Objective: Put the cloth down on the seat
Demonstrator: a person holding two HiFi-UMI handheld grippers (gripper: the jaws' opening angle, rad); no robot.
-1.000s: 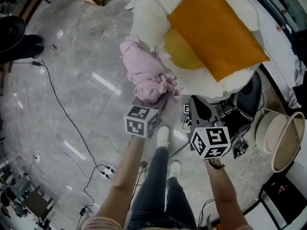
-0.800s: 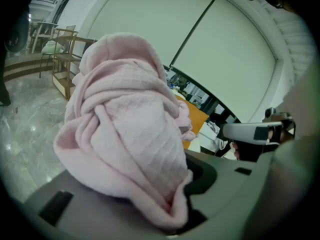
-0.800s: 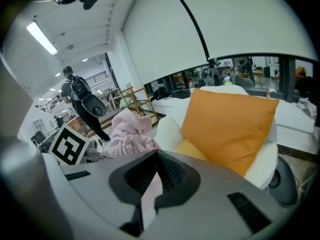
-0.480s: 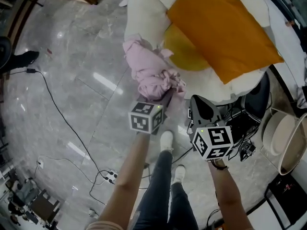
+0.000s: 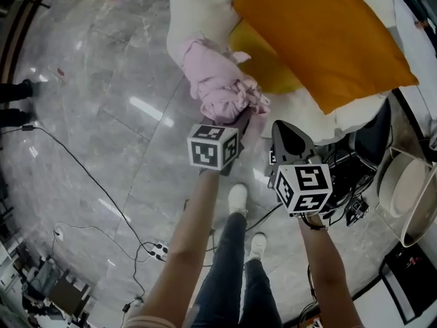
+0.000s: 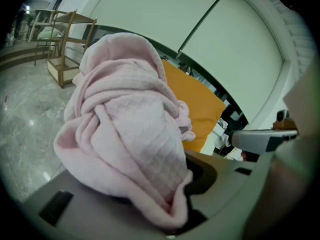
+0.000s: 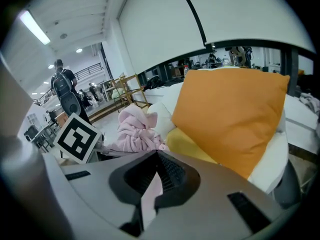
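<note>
Grey marble floor (image 5: 102, 128) shows below the pink cloth (image 5: 220, 87), bunched against the front edge of the white armchair (image 5: 188, 19). The left gripper (image 6: 172, 209) jaws clamp its bulk. The right gripper (image 7: 149, 184) jaws, almost together, pinch what looks like a thin fold. The yellow seat (image 5: 270, 74) lies just beyond, up and right.

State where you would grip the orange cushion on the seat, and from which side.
Probably the orange cushion at its near edge, from the front: it rests tilted on the yellow cushion, so that thin edge stands free; its face looks too broad for jaws.
</note>
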